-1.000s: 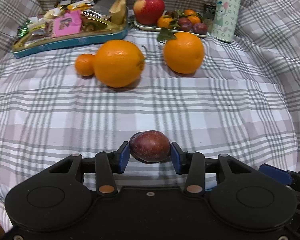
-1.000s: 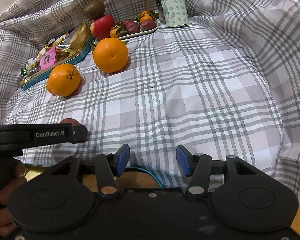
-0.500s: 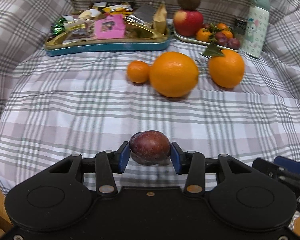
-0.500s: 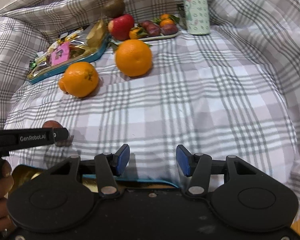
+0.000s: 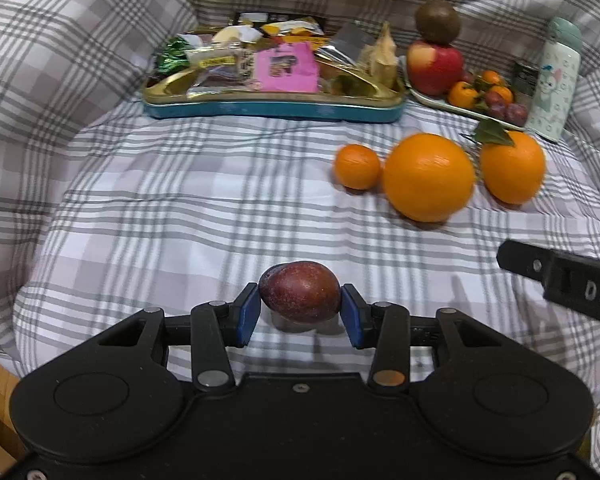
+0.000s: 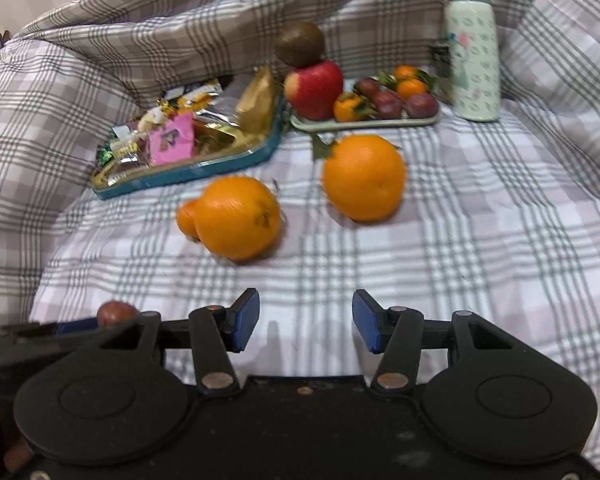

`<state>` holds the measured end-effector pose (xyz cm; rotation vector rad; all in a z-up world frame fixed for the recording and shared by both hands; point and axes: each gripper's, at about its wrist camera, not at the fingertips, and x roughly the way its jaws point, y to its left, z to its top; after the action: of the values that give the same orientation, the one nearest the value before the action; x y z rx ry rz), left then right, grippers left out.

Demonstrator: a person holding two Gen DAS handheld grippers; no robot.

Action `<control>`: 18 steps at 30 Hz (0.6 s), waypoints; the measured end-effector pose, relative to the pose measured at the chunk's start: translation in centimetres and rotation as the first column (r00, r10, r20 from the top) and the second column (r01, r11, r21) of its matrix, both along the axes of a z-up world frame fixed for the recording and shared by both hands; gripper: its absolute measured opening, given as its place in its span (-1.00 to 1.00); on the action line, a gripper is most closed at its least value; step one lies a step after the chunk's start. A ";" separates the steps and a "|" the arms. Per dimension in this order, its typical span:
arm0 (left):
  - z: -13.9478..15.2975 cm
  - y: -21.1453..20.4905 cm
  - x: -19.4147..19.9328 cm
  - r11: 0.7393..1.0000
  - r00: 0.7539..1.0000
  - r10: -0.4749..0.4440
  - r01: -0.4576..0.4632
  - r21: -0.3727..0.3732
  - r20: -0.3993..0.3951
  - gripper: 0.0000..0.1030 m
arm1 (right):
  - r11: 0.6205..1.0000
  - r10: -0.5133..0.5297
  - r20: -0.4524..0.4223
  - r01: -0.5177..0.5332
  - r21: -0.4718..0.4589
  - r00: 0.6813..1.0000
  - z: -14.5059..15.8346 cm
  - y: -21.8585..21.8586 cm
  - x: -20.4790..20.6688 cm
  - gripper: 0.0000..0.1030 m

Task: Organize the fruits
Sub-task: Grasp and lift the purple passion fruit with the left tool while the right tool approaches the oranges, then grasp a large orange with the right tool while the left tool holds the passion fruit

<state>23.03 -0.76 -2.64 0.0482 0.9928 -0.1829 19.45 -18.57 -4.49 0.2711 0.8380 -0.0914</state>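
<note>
- Since the earlier frames, the left wrist view has swung leftward: the snack tin (image 5: 274,106) now sits near centre and the oranges lie to the right.
- Left gripper (image 5: 300,312): blue pads clamped on a plum (image 5: 300,292), held above the checked cloth (image 5: 160,208).
- Plum: dark red-purple, egg-shaped, matte, faintly speckled skin.
- Right gripper (image 6: 306,322): fingers spread wide, holding nothing.
- Two large oranges (image 5: 428,178) (image 5: 512,166) and a small mandarin (image 5: 357,166) rest on the cloth, before the fruit plate (image 6: 364,124).
</note>
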 end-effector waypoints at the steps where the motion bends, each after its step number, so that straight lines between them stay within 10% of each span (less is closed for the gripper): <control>1: 0.0 0.3 0.1 1.000 1.000 0.004 -0.004 -0.001 0.001 -0.01 | 1.000 0.004 0.003 -0.004 -0.001 1.000 0.1 0.3 0.5 0.07; 18: -0.8 2.2 1.8 0.999 0.998 0.042 -0.042 -0.001 -0.035 -0.01 | 0.996 -0.028 -0.028 0.030 0.081 0.999 -1.2 1.7 5.8 0.07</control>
<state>24.78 1.47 -3.41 0.0222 1.0281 -0.1469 25.22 -16.85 -5.74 0.3598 0.8656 -0.0881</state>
